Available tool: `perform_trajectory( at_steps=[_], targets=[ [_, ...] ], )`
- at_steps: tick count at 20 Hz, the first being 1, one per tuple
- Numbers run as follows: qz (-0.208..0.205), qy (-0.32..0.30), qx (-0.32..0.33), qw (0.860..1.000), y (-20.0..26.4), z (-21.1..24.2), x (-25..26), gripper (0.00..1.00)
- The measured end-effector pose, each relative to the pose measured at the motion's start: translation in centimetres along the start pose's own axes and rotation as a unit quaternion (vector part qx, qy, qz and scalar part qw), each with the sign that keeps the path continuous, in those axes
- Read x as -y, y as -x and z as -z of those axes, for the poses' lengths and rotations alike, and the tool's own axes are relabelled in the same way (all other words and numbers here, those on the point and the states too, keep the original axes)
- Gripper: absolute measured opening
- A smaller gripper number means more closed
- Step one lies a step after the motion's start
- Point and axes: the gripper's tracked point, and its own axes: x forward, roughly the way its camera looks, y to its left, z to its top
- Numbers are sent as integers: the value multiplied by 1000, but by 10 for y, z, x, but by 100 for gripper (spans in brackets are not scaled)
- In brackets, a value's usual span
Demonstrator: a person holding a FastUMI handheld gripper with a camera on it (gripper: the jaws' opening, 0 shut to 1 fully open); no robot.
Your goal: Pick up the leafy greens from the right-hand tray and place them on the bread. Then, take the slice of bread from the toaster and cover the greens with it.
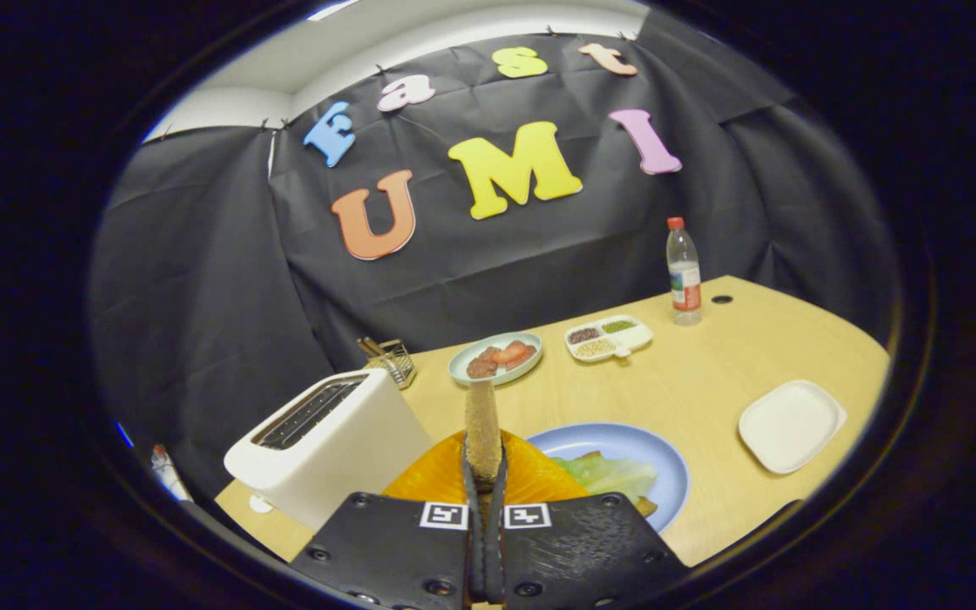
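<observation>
Pose: hand-held gripper [485, 474] hovering above blue plate [615, 445], right of toaster [327, 440].
Grip: fingers clamping upright bread slice [482, 428] edgewise.

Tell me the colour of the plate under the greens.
Light blue plate, greens on it, best seen in the gripper view.
</observation>
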Motion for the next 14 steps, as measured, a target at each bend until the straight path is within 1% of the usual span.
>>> perform_trajectory(
  at_steps=[3, 6, 7, 10, 14],
  targets=[
    [-6, -35, -14, 999, -5, 7, 22, 1],
    [13, -46, -29, 998, -7, 13, 48, 1],
    [18, -47, -34, 998, -8, 15, 55, 3],
    [29, -43, -48, 997, -11, 21, 69, 14],
    [46, -36, -65, 996, -12, 28, 89, 39]
  ],
)
